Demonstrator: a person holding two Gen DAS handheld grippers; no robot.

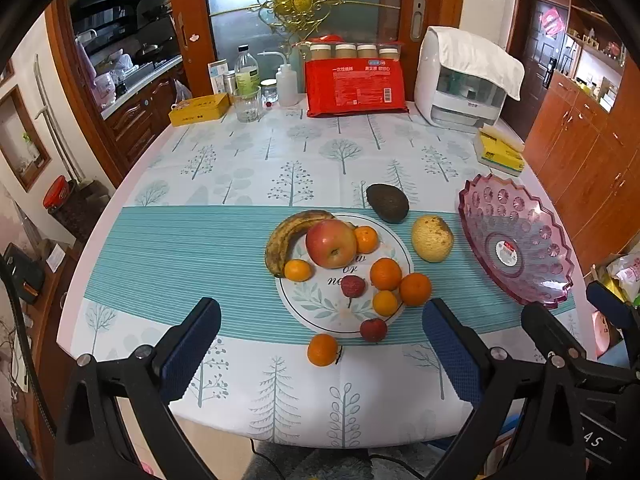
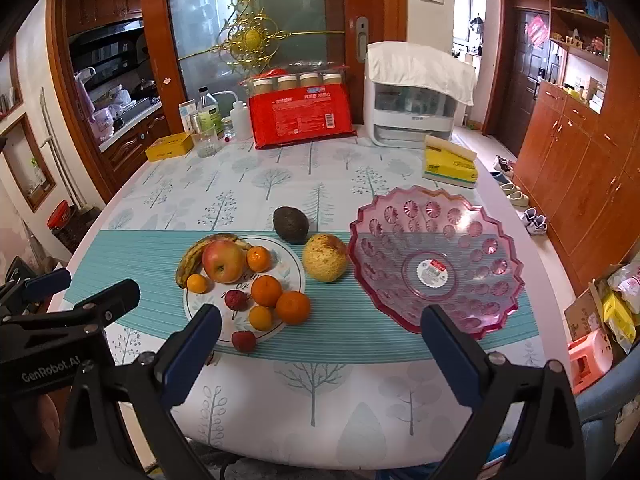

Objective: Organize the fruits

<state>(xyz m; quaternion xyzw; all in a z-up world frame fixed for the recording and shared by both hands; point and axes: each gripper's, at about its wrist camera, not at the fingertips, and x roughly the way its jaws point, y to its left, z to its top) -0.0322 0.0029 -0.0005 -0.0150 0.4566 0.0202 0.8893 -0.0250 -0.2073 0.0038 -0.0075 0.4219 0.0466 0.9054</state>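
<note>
A white plate (image 1: 320, 312) (image 2: 292, 276) holds a red apple (image 1: 331, 243) (image 2: 223, 261), a spotted banana (image 1: 285, 240) (image 2: 196, 254), several oranges (image 1: 385, 273) (image 2: 266, 290) and a small red fruit (image 1: 353, 286) (image 2: 236, 299). Beside the plate lie an orange (image 1: 322, 349), a red fruit (image 1: 373, 329) (image 2: 243, 341), a yellow pear (image 1: 432, 238) (image 2: 325, 257) and a dark avocado (image 1: 387, 202) (image 2: 291, 224). An empty pink glass bowl (image 1: 516, 240) (image 2: 436, 264) stands to the right. My left gripper (image 1: 320, 344) is open near the table's front edge. My right gripper (image 2: 320, 354) is open and empty.
At the back of the table stand a red package (image 1: 356, 88) (image 2: 300, 116), a white appliance under a cloth (image 1: 464, 80) (image 2: 412, 96), bottles and a glass (image 1: 248, 100), and yellow boxes (image 1: 200, 109) (image 1: 500, 152). Wooden cabinets (image 2: 576, 168) line the right.
</note>
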